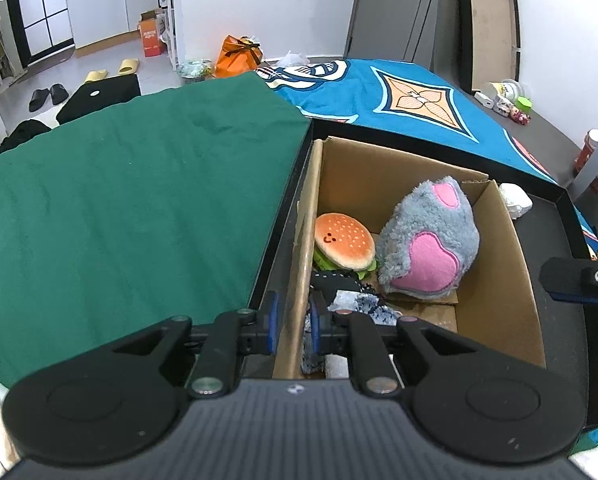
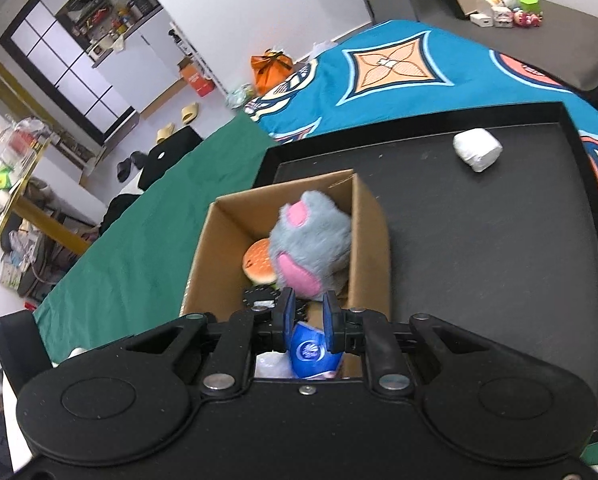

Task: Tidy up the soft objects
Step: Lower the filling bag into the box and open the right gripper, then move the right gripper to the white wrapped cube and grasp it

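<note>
Now | cardboard box (image 1: 495, 248): burger plush (image 1: 345, 246), grey paw plush (image 1: 429, 240) | left tool (image 1: 295, 334) pinching box wall | right tool (image 2: 307, 322) pressed together

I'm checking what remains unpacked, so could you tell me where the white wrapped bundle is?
The white bundle lies alone on the black tray, outside the cardboard box, near the tray's far right corner in the right wrist view.

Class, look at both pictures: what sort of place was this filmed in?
Probably a lived-in home: slippers on the floor, kitchen cabinets behind, and a patterned blue blanket on a bed-like surface.
</note>
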Demonstrator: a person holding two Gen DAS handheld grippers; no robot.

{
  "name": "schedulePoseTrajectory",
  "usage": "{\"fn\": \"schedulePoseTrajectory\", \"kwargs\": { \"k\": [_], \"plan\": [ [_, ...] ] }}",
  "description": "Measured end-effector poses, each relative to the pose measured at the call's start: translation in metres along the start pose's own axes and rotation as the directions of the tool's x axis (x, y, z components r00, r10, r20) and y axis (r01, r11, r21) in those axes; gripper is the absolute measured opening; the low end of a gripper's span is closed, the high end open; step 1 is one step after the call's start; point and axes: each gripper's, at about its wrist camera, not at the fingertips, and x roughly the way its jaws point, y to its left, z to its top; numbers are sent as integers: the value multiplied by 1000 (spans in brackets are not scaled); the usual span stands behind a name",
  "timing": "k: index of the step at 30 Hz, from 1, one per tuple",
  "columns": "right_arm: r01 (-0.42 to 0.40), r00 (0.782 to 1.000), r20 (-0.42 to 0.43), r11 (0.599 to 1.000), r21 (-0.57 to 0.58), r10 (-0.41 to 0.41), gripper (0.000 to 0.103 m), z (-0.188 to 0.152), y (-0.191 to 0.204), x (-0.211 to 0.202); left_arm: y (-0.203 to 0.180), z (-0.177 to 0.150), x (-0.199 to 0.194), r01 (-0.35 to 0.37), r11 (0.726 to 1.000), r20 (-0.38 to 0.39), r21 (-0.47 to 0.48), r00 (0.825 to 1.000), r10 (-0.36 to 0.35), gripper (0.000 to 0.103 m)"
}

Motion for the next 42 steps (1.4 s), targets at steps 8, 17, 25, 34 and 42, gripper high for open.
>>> {"fn": "schedulePoseTrajectory", "kwargs": {
  "k": [8, 17, 25, 34, 42],
  "plan": [
    [12, 999, 30, 1000, 11, -12, 21, 7, -21, 0, -12, 4, 3, -26, 999, 2, 27, 1000, 26, 27],
    [69, 996, 65, 998, 7, -69, 34, 14, -53, 5, -23, 9, 6, -84, 996, 11, 40, 996, 84, 44],
    [113, 990, 90, 994, -7, -112, 48, 20, -77, 15, -34, 14, 16, -140, 988, 7, 57, 990, 140, 49],
    [169, 979, 123, 986, -17, -165, 55, 37, -107, 34, -60, 15, 29, -204, 958, 20, 200, 979, 204, 55],
    [177, 977, 128, 983, -43, -171, 65, 51, -126, 55, -72, 15, 38, -233, 939, 29, 253, 972, 234, 61]
  ]
}}
